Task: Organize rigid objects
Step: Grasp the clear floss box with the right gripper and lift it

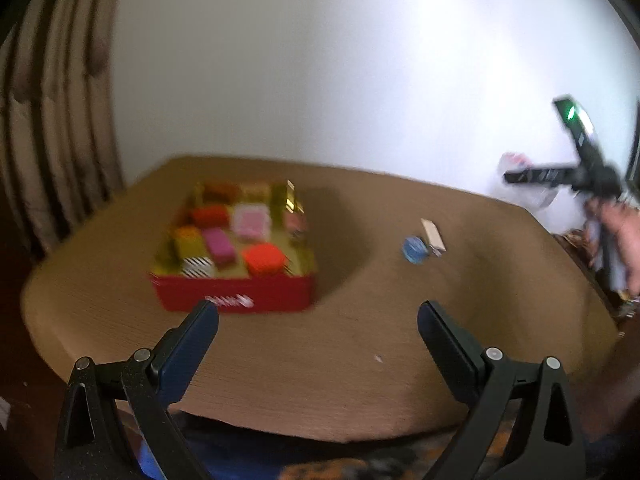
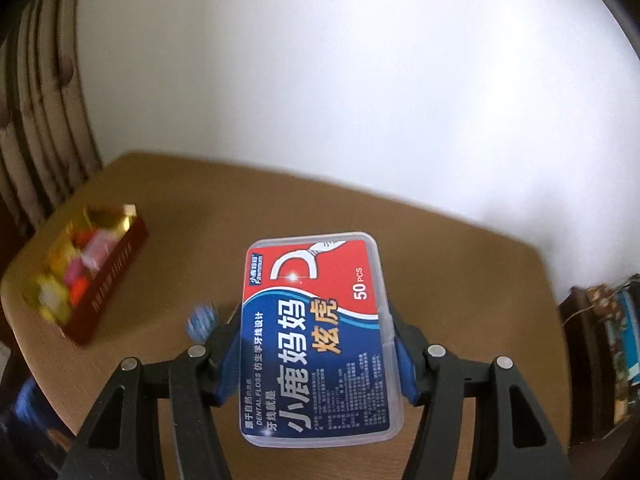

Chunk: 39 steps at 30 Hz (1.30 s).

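In the right wrist view my right gripper (image 2: 316, 336) is shut on a clear plastic dental floss box (image 2: 320, 320) with a red and blue label, held flat above the brown table (image 2: 460, 280). Its blue pads press on both long sides of the box. My left gripper (image 1: 318, 310) stands open over the table's near part with nothing between its fingers. A red tin (image 1: 180, 292) filled with several colourful blocks sits on the table's left half; its side wall (image 2: 108, 276) also shows in the right wrist view. A small blue round piece (image 1: 414, 249) and a white stick-like piece (image 1: 434, 236) lie to its right.
A person's hand (image 1: 616, 232) holds the other tool at the right edge of the left wrist view. A striped curtain (image 1: 52, 120) hangs at the left and a white wall (image 1: 360, 60) stands behind the table. Cluttered dark shelving (image 2: 600, 340) lies beyond the table's right edge.
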{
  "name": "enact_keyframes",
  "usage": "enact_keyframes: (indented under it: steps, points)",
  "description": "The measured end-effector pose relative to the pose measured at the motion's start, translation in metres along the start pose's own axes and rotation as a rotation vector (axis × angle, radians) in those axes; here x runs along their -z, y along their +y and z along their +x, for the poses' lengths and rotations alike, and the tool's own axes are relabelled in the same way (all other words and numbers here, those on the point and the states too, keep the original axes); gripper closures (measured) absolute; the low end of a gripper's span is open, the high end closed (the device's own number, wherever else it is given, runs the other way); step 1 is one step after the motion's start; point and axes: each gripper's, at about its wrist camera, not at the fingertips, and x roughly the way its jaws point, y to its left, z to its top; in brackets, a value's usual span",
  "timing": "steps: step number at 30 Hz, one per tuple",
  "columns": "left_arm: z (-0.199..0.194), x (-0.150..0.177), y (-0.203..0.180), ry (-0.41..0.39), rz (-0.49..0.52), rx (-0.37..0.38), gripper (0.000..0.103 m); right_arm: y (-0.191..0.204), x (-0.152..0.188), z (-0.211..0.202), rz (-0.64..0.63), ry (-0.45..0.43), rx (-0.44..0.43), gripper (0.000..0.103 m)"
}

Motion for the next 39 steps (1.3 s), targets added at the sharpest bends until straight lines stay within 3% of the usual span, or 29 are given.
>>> enact_keyframes:
  steps: [6,17,29,39]
  points:
    - [-0.007,-0.005,0.014,-0.049,-0.016,-0.076,0.002,0.034,-0.061,-0.056,-0.047,-0.100,0.094,0.041]
    - [-0.008,-0.011,0.043,-0.049,-0.099,-0.110,0.002,0.124,-0.135,-0.093,-0.162,-0.184,0.093,0.041]
    - [-0.007,-0.013,0.058,-0.034,-0.150,-0.116,0.002,0.192,-0.164,-0.112,-0.232,-0.216,0.054,0.041]
    - [-0.006,-0.013,0.066,-0.026,-0.194,-0.118,0.002,0.251,-0.169,-0.096,-0.265,-0.197,-0.019,0.041]
